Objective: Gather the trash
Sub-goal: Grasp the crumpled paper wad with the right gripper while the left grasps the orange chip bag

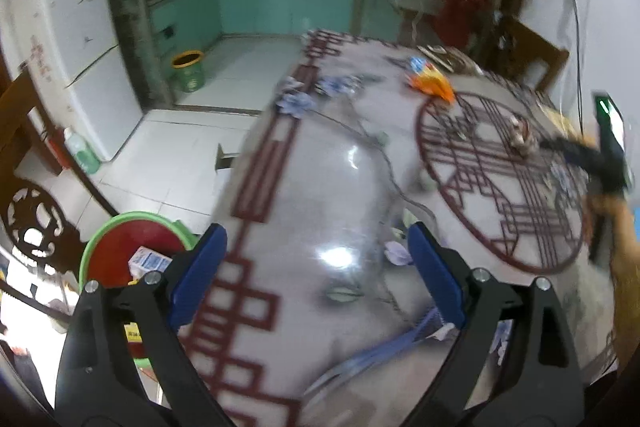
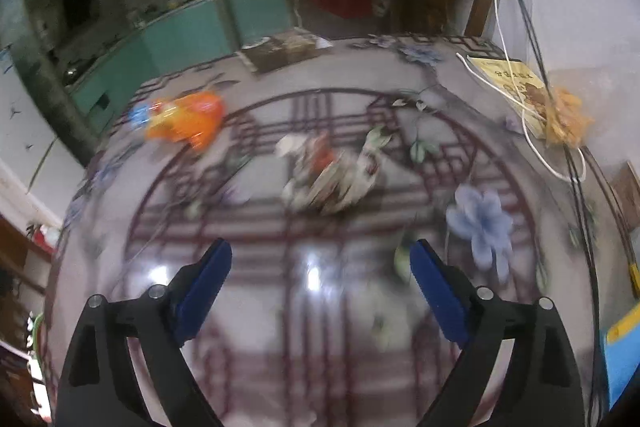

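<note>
- Lying crumpled mid-table, a white-and-red printed wrapper (image 2: pixel 328 179) sits ahead of the right gripper (image 2: pixel 320 283); an orange snack bag (image 2: pixel 188 123) lies far-left of it.
- Two pieces of trash show there; both the right gripper and the left gripper (image 1: pixel 316 267) are spread wide, grasping nothing.
- A glossy floral-patterned table (image 2: pixel 320 327) fills the view; a green-rimmed bin (image 1: pixel 132 247) with a carton stands left on the tiled floor (image 1: pixel 180 155).

Both wrist views look steeply down past their claws at the table (image 1: pixel 320 187), sharing the orange wrapper (image 1: pixel 432 85) ahead.
</note>
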Demonstrator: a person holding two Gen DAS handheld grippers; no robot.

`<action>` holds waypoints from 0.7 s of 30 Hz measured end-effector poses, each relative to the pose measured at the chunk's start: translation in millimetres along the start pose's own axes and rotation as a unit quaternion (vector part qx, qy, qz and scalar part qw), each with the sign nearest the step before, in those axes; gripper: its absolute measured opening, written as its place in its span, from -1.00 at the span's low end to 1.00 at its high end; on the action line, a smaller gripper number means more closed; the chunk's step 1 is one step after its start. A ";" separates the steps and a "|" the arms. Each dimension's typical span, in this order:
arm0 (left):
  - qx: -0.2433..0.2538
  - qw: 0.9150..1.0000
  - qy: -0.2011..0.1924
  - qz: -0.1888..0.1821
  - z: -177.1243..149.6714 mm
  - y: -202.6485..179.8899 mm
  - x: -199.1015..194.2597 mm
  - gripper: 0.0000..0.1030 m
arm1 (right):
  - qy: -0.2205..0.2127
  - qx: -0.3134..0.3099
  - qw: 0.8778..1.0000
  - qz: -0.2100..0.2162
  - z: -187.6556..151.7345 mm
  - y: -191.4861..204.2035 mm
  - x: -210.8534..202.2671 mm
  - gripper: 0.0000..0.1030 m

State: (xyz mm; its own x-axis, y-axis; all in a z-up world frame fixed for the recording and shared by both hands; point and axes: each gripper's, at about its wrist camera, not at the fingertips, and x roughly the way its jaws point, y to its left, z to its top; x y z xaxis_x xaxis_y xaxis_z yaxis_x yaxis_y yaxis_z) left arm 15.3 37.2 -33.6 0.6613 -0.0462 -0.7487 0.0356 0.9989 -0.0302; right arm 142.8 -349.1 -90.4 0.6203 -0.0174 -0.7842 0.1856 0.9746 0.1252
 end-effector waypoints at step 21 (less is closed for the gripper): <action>-0.003 0.999 0.024 -0.042 78.6 -85.0 114.2 0.86 | 0.073 0.004 0.991 0.115 -77.5 -19.6 -58.2 -0.52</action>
State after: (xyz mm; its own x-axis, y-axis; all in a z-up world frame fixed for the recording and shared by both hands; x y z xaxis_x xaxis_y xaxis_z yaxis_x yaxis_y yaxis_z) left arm 146.7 -53.6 -64.5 0.6198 -0.1288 -0.7741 0.0842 0.9917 -0.0976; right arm 44.0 -349.9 -94.4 0.5300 0.2379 -0.8140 0.0592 0.9471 0.3153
